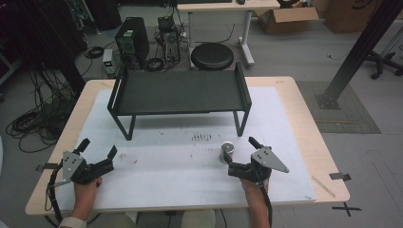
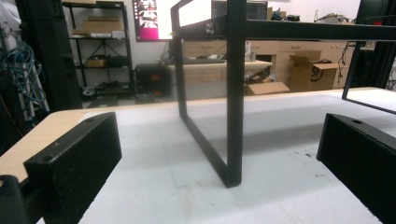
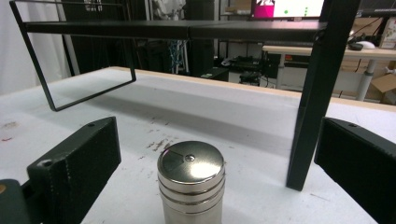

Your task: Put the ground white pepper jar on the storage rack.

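A black metal shelf (image 1: pixel 178 91) stands on thin legs on the white mat (image 1: pixel 157 175). A shiny metal canister (image 1: pixel 227 151) with a flat lid stands upright on the mat in front of the shelf's right front leg (image 3: pixel 313 107). My right gripper (image 1: pixel 241 153) is open. In the right gripper view the canister (image 3: pixel 191 182) sits between the two jaws without touching either. My left gripper (image 1: pixel 99 147) is open and holds nothing, near the mat's left front. It faces the shelf's left front leg (image 2: pixel 235 93).
The mat lies on a wooden table (image 1: pixel 309 137). Dark scuff marks (image 1: pixel 201 137) dot the mat near the shelf. Behind the table are a round black stool (image 1: pixel 212 56), a computer tower (image 1: pixel 132 42), cables and cardboard boxes (image 1: pixel 287 19). A black diagonal strut (image 1: pixel 361 47) rises at right.
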The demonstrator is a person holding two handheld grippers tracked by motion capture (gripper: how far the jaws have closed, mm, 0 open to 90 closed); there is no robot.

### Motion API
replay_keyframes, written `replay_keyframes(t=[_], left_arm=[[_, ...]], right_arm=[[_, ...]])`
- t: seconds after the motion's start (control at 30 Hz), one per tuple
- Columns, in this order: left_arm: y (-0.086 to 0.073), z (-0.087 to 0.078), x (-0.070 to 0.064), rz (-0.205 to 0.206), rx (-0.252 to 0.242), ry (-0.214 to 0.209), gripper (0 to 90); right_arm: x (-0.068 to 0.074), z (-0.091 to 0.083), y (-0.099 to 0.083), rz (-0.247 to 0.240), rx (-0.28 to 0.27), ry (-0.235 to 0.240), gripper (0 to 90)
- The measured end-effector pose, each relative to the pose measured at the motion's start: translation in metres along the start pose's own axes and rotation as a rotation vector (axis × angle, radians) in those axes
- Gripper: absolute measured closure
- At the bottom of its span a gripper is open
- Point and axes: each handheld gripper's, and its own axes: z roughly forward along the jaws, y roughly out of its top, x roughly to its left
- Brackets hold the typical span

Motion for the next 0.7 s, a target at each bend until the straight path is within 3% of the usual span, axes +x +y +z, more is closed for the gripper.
replay_keyframes(t=[0.7], left_arm=[[0.000, 0.000, 0.000, 0.000, -0.005, -0.001, 0.2]], right_arm=[[0.006, 0.024, -0.016, 0.021, 0.103, 0.025, 0.6]])
